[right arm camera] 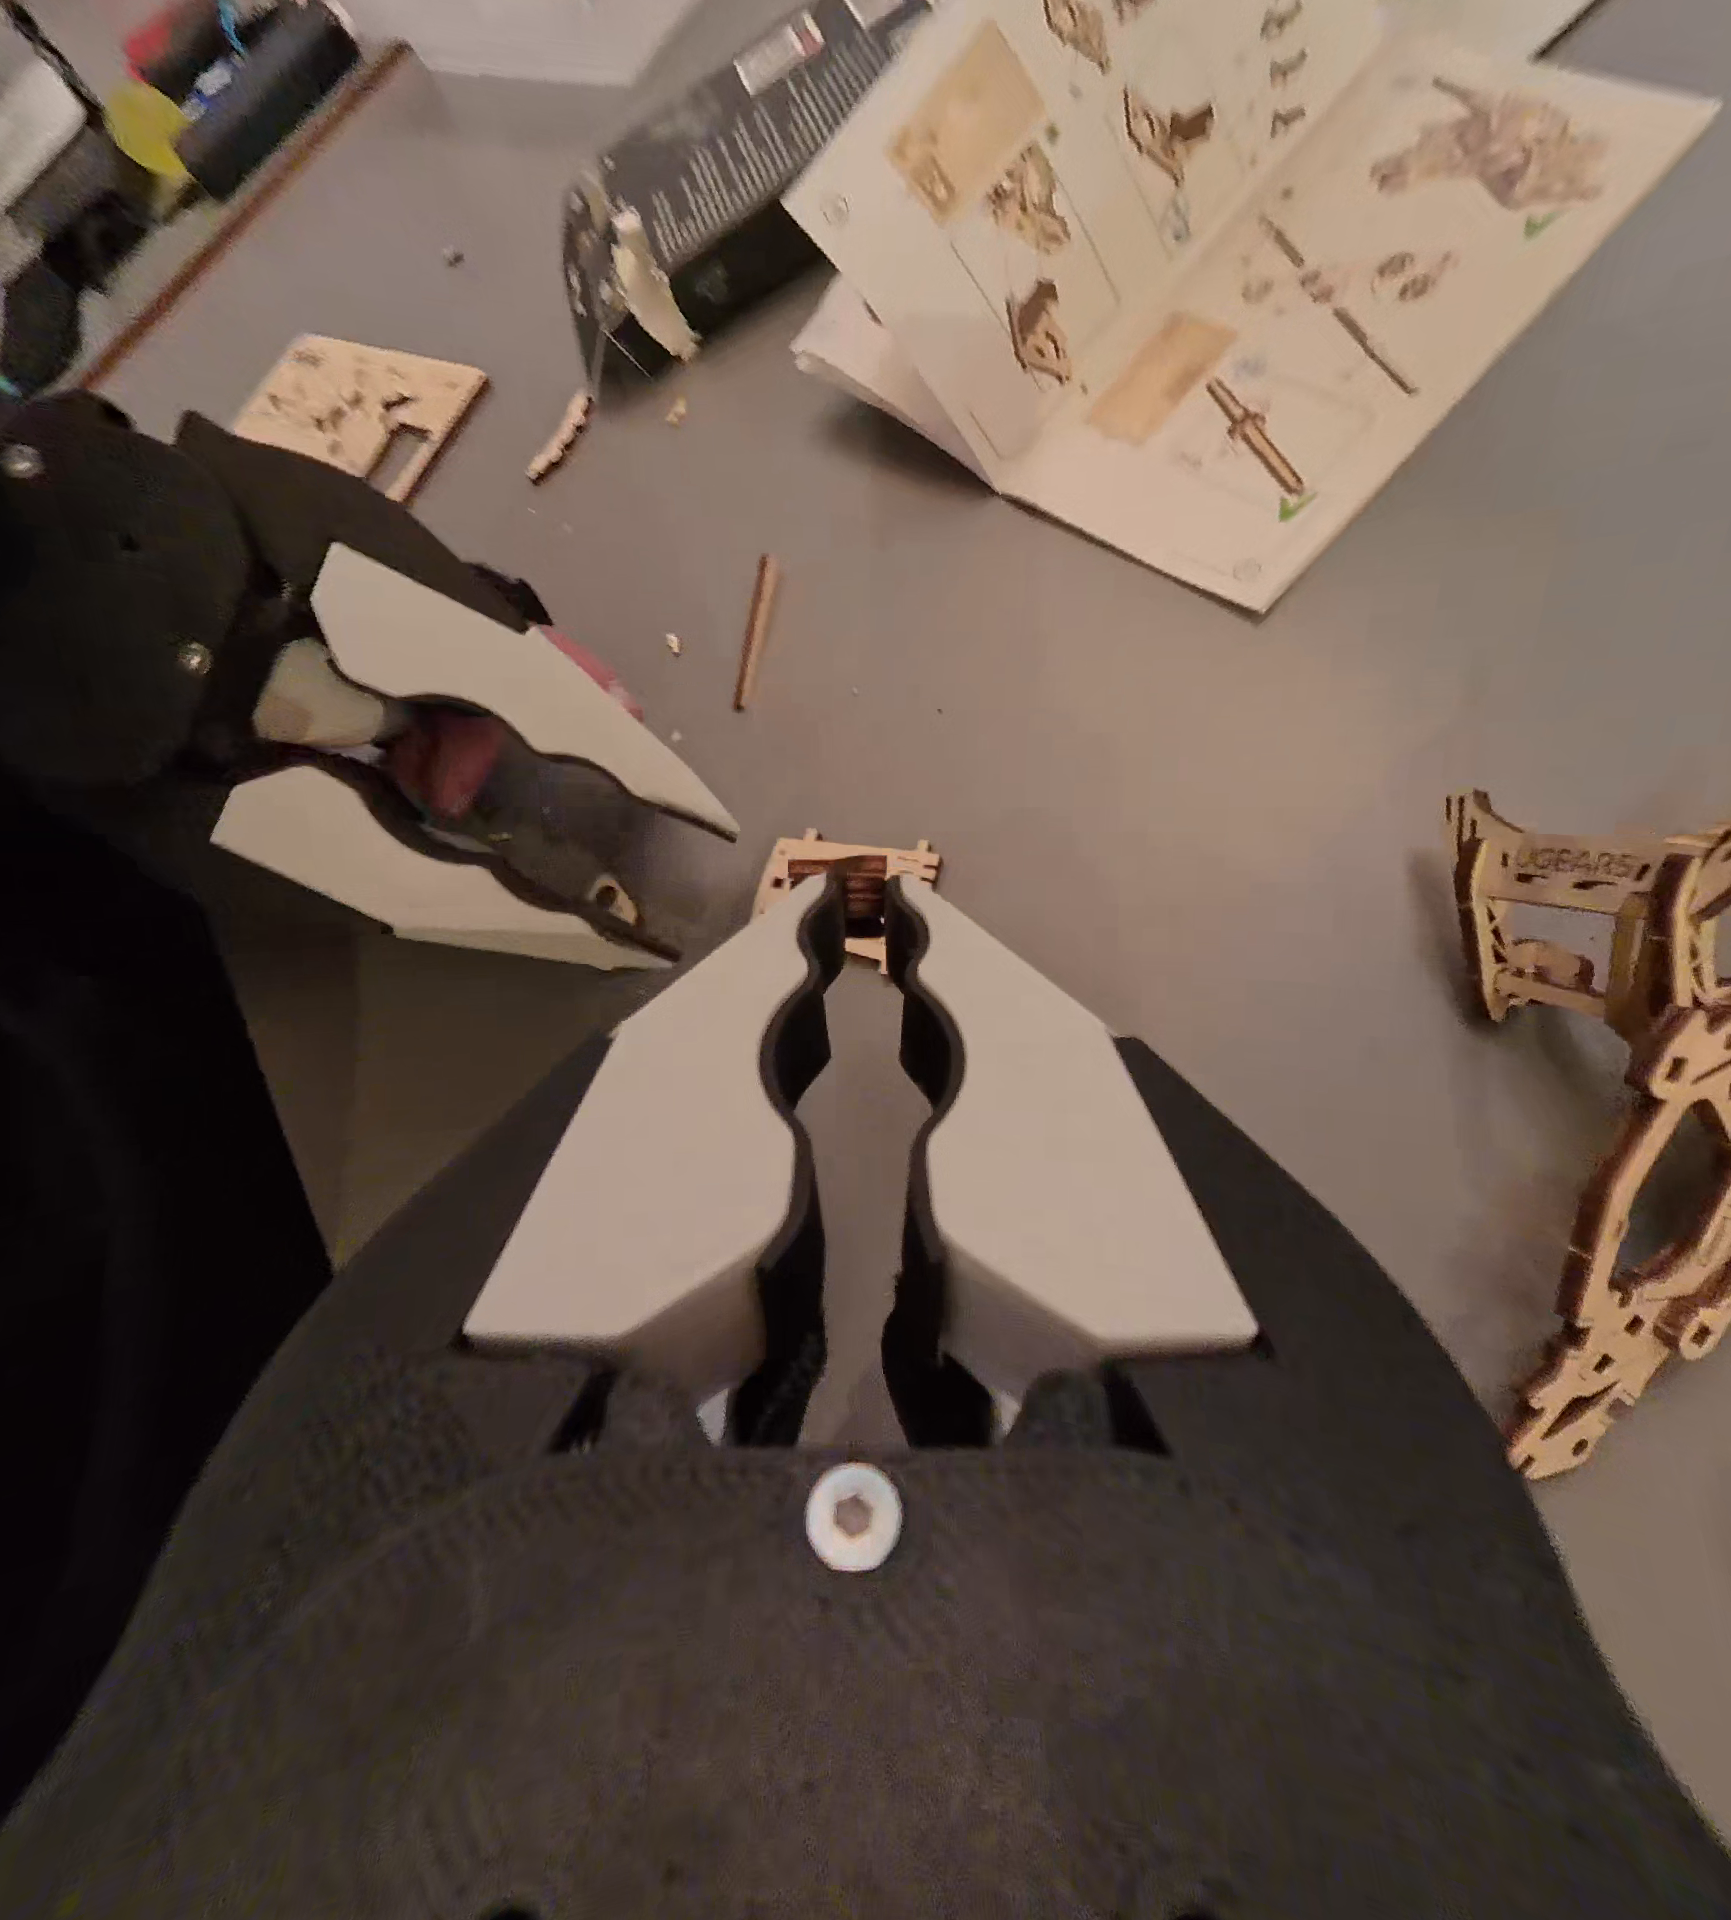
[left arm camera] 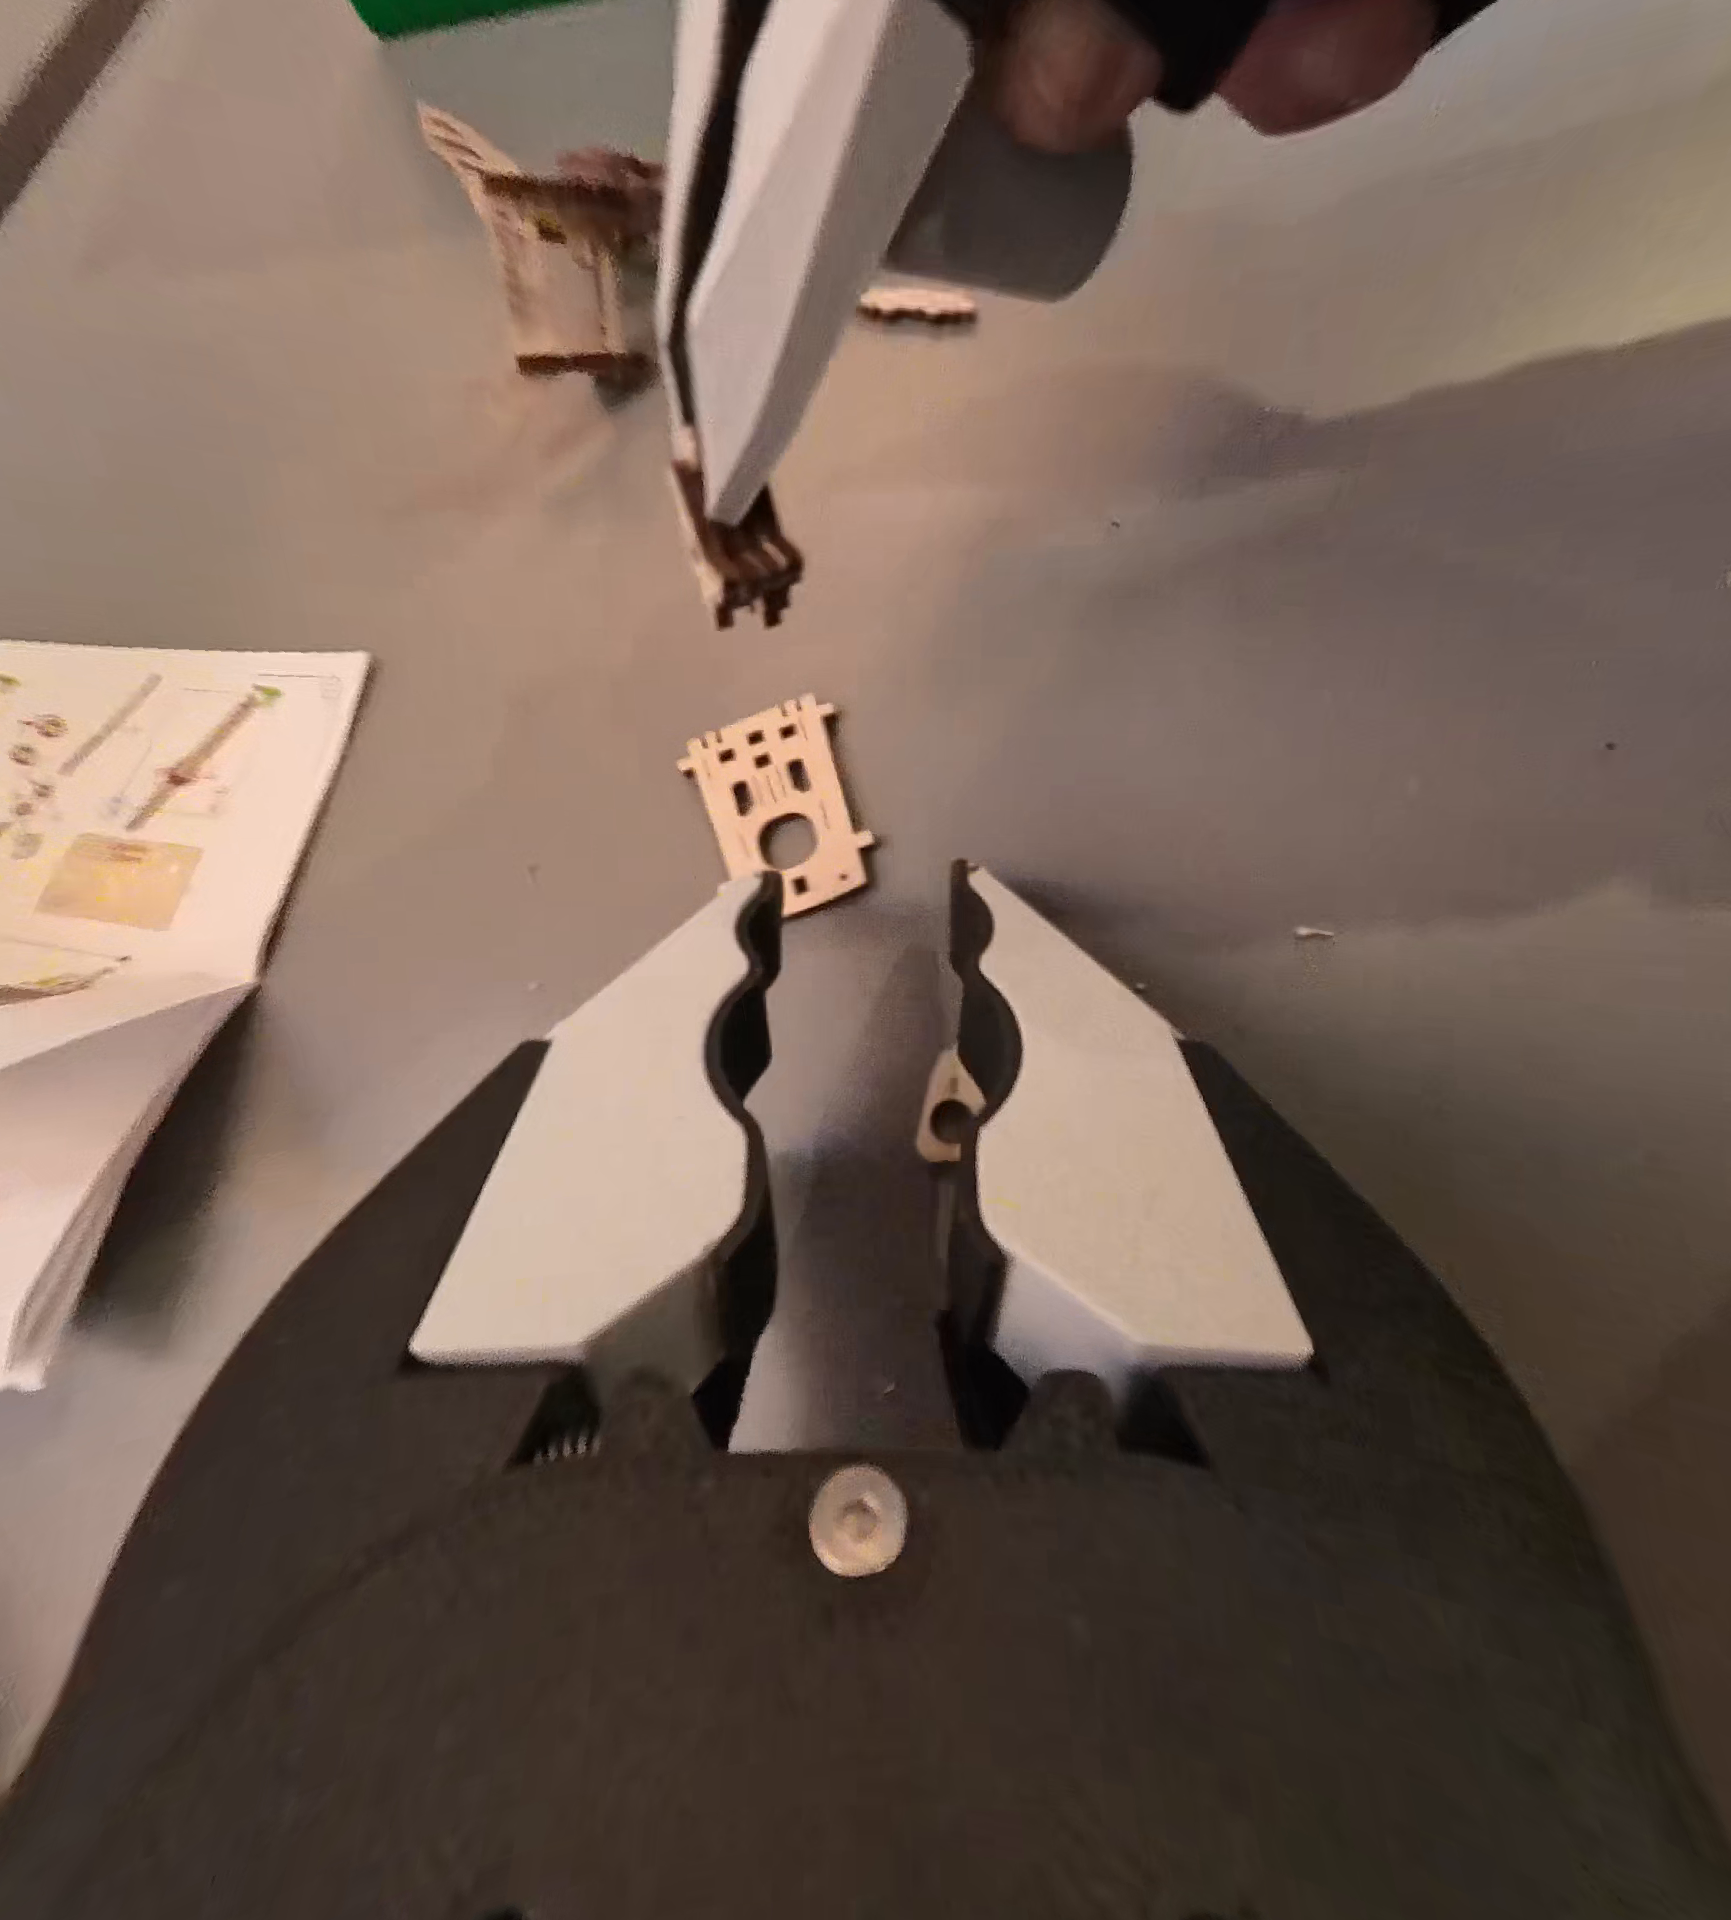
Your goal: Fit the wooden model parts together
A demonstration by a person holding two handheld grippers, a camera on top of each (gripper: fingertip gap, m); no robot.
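Observation:
My right gripper is shut on a small brown-edged wooden sub-assembly. In the left wrist view it comes down from the top, holding that sub-assembly above the grey table. A flat wooden plate with slots and a round hole lies on the table just beyond my left gripper. The left gripper is open. A small wooden piece with a hole sits against the inner side of its right finger; it also shows in the right wrist view.
The partly built wooden model stands at the right, also in the left wrist view. An open instruction booklet, a black box, a wooden parts sheet and a thin wooden stick lie farther back. My hands' fingertips stand some 7 cm from each other. About 9 cm separates my left fingertips from the thin wooden stick.

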